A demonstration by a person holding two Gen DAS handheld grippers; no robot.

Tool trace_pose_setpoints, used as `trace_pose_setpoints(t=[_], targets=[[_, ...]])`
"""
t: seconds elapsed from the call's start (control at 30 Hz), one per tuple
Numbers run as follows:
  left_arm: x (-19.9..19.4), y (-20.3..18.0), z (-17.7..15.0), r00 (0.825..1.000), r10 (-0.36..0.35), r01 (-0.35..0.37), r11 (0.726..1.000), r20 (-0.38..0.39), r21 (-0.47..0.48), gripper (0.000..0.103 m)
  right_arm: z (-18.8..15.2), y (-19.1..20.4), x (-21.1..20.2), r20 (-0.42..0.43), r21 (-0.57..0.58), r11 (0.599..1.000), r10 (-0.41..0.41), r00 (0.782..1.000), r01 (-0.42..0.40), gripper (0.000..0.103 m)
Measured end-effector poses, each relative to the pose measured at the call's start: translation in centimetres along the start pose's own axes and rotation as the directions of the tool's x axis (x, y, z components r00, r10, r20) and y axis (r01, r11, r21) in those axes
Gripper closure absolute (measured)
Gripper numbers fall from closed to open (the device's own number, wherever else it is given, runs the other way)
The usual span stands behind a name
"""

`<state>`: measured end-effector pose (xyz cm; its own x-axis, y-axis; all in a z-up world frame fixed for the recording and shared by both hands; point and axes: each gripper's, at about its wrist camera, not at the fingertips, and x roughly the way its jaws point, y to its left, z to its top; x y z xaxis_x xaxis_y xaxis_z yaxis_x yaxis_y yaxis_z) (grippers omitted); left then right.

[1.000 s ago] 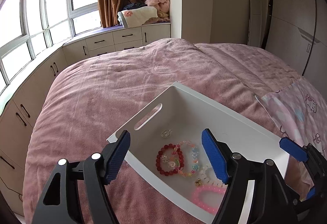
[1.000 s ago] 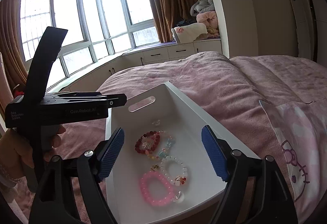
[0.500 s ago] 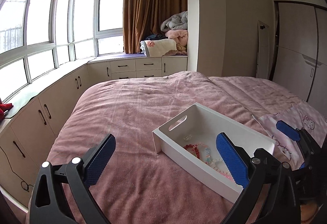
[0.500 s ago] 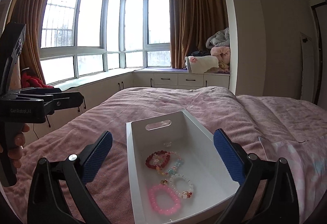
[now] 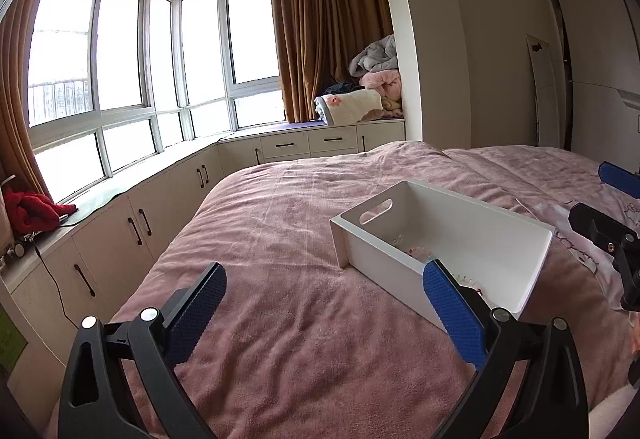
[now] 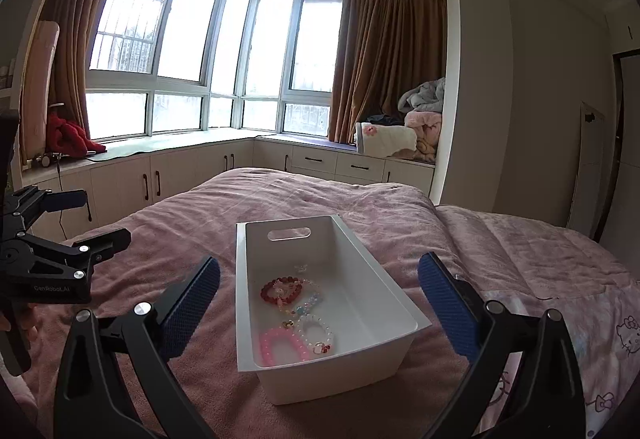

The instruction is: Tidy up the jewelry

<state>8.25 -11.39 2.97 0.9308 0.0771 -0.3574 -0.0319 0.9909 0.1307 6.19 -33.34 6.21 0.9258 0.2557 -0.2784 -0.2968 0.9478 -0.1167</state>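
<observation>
Bracelets (image 6: 295, 313) are seen inside the white bin (image 6: 362, 253) on the bed (image 6: 280, 195), both grippers' fingers (image 6: 194, 303) spread wide, nothing grasped.

The only readable lettering is "GenRobot.AI", in small pale letters on the black body of the left gripper (image 6: 60, 235), seen at about nine o'clock in the right wrist view. Nothing else carries legible text.

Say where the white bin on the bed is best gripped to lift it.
Probably the white bin by its far end wall, at the slot handle, coming from above. It stands upright and open-topped; the thin rim suits open jaws, and the bracelets lie low inside.
</observation>
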Motion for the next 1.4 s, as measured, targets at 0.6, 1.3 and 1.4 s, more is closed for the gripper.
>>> trace_pose_setpoints(t=[0.6,1.3,1.4], targets=[[3.1,-8.2,-7.4,0.999,-0.004,0.004,1.000,-0.034,-0.014,0.004,-9.8,-3.7,1.2,-0.119,0.071,0.994,0.086,0.989,-0.078,0.005],[1.8,-7.9,-7.8,0.999,-0.027,0.024,0.998,-0.043,-0.066,0.004,-9.5,-3.1,0.9,-0.115,0.037,0.996,0.087,0.989,-0.084,0.005],[1.9,-7.9,-7.8,0.999,-0.018,0.016,0.998,-0.042,-0.056,0.003,-9.5,-3.1,0.9,-0.118,0.037,0.996,0.091,0.989,-0.087,0.005]])
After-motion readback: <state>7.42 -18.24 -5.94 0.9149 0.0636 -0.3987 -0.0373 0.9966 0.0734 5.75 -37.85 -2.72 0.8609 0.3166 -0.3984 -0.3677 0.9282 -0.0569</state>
